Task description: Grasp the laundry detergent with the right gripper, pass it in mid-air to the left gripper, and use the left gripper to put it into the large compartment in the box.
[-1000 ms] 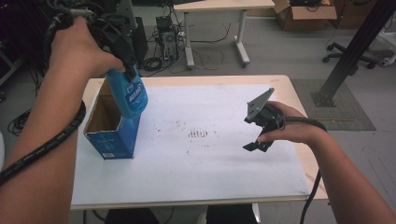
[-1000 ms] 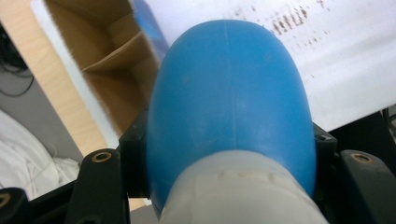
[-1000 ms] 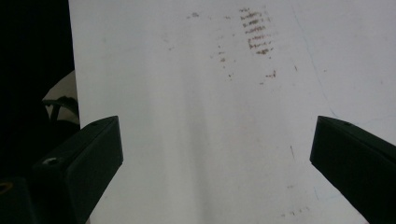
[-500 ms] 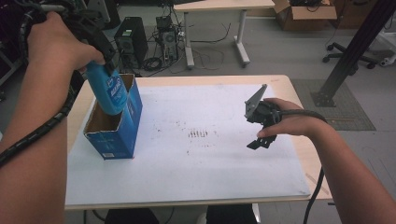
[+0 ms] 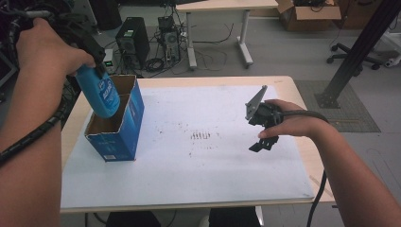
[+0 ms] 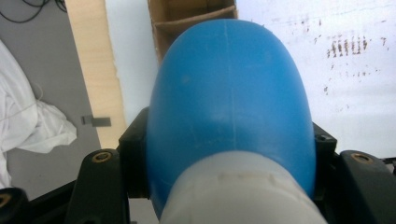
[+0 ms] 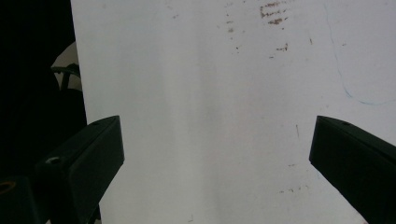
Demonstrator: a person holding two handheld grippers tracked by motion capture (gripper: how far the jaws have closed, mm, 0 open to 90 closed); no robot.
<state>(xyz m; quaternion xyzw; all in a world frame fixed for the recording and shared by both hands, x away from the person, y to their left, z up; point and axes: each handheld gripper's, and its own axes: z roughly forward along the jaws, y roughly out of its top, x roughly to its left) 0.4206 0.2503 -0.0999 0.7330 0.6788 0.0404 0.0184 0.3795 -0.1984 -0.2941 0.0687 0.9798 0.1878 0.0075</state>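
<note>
A blue bottle (image 5: 100, 92) with a white neck hangs upright over the open top of a blue cardboard box (image 5: 122, 128). My left gripper (image 5: 94, 70) is shut on the bottle near its shoulder. In the left gripper view the bottle (image 6: 229, 88) sits between the black jaws of my left gripper (image 6: 229, 161), and beyond it is the box's brown inside with a divider (image 6: 187, 21). My right gripper (image 5: 258, 133) hovers over the right part of the white sheet. In its own view my right gripper (image 7: 215, 158) is open, with nothing between the jaws.
A white sheet (image 5: 203, 165) with dark smudges at its middle covers the wooden table (image 5: 293, 87). The box stands at the sheet's left edge. Behind the table the floor holds computer towers (image 5: 132, 40), cables and another desk.
My left hand has carried the bottle leftward, from over the box's right side to over its opening. The right hand has stayed about where it was.
</note>
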